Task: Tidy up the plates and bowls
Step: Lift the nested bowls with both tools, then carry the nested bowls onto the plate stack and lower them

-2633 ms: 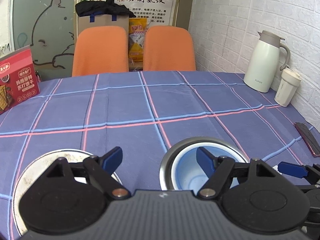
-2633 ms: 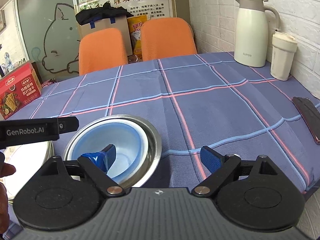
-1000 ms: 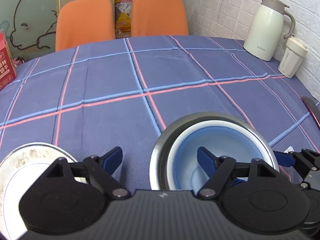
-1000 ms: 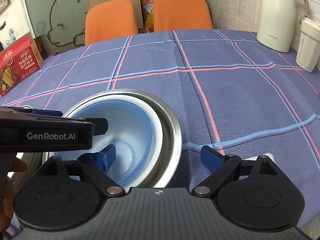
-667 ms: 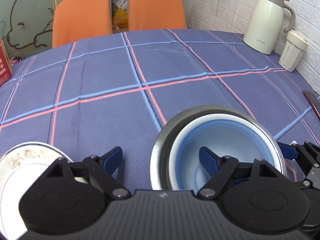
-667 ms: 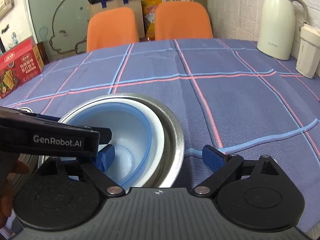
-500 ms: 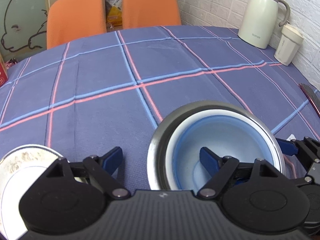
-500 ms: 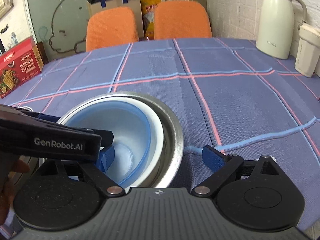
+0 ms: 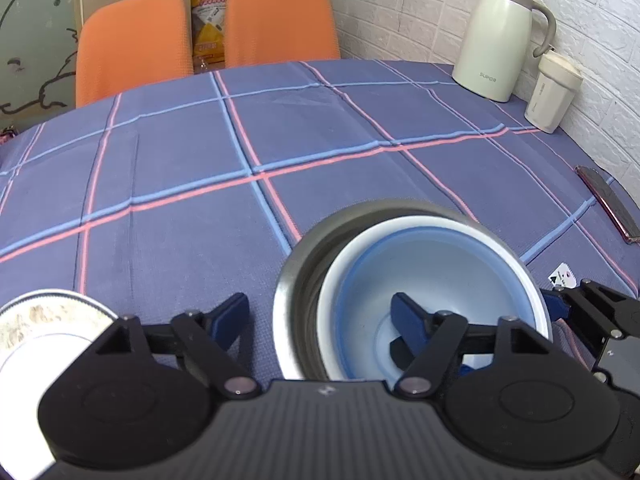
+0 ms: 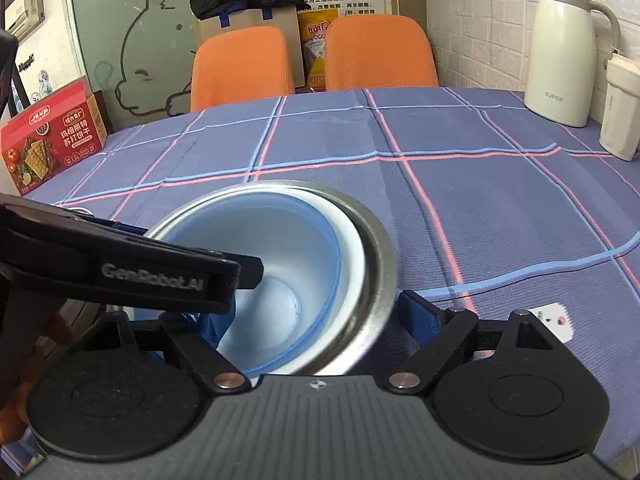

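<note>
A table under a blue plaid tablecloth [image 9: 320, 136] fills the room's middle. Behind it stand two orange chairs [image 9: 132, 46], and behind them a frosted glass panel [image 10: 132, 40] with a cartoon animal outline, perhaps a cat. Right of the table runs a white brick wall [image 9: 420, 4]. Lighting is even.

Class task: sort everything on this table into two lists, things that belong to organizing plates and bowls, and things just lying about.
Job: steel bowl, blue bowl nested inside it, plate.

Lying about: thermos jug, cream cup, biscuit box, phone.
</note>
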A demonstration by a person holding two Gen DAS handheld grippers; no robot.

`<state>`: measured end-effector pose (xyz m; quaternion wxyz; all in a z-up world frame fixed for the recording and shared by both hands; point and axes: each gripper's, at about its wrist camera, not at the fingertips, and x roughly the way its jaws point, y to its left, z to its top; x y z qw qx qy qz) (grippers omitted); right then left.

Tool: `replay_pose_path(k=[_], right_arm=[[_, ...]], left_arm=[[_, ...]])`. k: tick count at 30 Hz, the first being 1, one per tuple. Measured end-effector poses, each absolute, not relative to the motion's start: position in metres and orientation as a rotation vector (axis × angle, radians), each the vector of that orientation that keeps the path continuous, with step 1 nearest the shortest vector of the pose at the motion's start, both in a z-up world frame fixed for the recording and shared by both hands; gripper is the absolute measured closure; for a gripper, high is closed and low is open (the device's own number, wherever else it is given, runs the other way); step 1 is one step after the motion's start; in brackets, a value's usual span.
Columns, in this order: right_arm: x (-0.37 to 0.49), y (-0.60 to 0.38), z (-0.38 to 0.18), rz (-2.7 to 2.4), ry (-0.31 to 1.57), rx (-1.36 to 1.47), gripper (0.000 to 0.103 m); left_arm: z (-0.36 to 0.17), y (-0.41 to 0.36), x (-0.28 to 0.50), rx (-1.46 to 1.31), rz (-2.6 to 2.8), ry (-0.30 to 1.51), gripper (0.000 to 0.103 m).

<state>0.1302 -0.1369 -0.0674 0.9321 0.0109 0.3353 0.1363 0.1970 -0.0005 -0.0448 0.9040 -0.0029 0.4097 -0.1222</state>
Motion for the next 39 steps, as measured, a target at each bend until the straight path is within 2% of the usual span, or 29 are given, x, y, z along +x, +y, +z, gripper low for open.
replay_pose_path(k=[3,7,12,20,28,37,38,39], right_arm=[[0.131,-0.126,-0.065,0.317,0.695,0.073,0.029],[0.131,-0.125,-0.061,0.294,0.714,0.054,0.029],[0.124,-0.119,-0.035,0.282,0.65,0.026,0.028],[0.114,-0.064,-0.006,0.433,0.579,-0.012,0.027],[0.101,0.014,-0.025,0.628,0.656,-0.04,0.027],[0.1,0.032,-0.042,0.63,0.735,-0.064,0.027],[0.102,0.033,-0.043,0.628,0.745,-0.059,0.027],[0.104,0.032,-0.045,0.628,0.754,-0.052,0.027]], left_arm=[[-0.043,-0.011,0.193,0.009,-0.277,0.839,0.031],[-0.041,-0.012,0.196,-0.002,-0.282,0.877,0.038],[-0.017,-0.006,0.19,-0.006,-0.3,0.829,0.04],[0.021,0.056,0.154,-0.017,-0.153,0.749,0.04],[0.0,0.139,0.118,-0.081,0.038,0.819,0.04],[-0.023,0.163,0.117,-0.107,0.027,0.834,0.038],[-0.024,0.161,0.118,-0.096,0.025,0.829,0.037],[-0.026,0.161,0.118,-0.093,0.018,0.823,0.031]])
